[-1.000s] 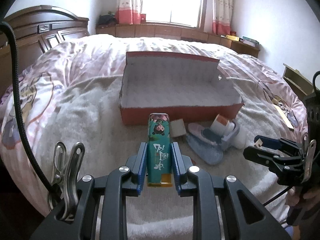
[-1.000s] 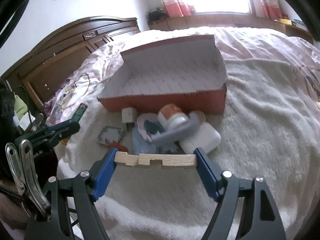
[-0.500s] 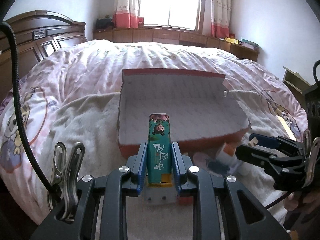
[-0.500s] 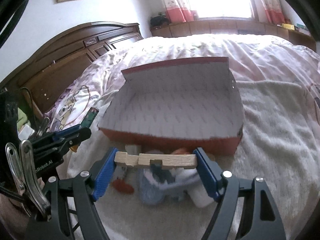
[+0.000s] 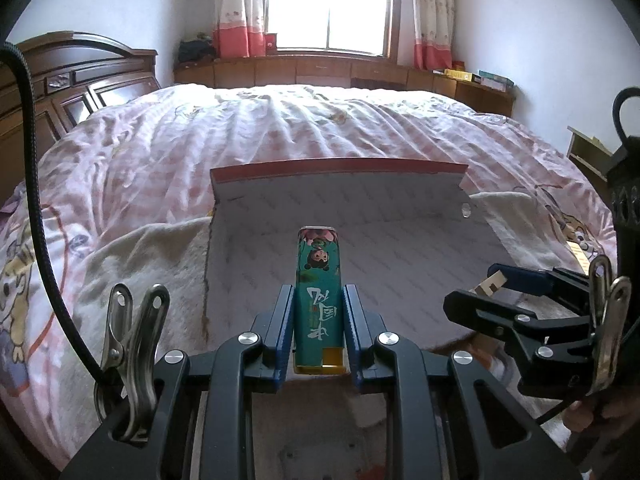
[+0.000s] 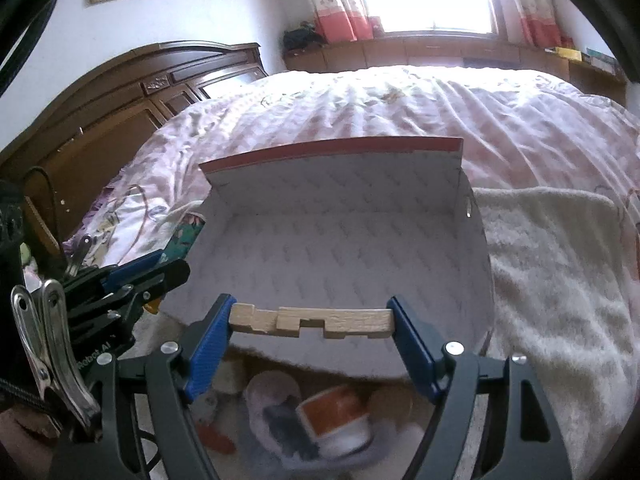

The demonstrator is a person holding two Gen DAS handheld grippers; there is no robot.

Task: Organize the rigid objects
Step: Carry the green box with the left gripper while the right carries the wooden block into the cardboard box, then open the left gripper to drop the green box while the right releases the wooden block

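teal lighter [image 5: 319, 300], printed with a cartoon figure and white characters, yellow at its base: in the left wrist view we log it upright between the blue pads of the left gripper [image 5: 319, 312], whose jaws stand narrow and clamp it on both sides. beyond it we note the open box [image 5: 360, 248], red on the rim, pale patterned lining inside, resting on a cream towel [image 5: 160, 256] spread over the pink bedcover [image 5: 280, 128]. the lighter hangs in front of the box's inner floor. at the right edge we see the right gripper [image 5: 496, 280] from the side, a pale wood end showing at its tip.

right wrist view: we record a notched wooden block [image 6: 312, 322] held lengthwise, level, between the blue pads of the right gripper [image 6: 312, 320]; jaws wide, pressing on each end of the block. it sits over the near part of the box [image 6: 340, 240]. below the block, blurred, we list an orange-and-white item [image 6: 336, 412] and other small things we cannot make out. the left gripper [image 6: 160, 268] shows at the left, teal print visible past its tip.
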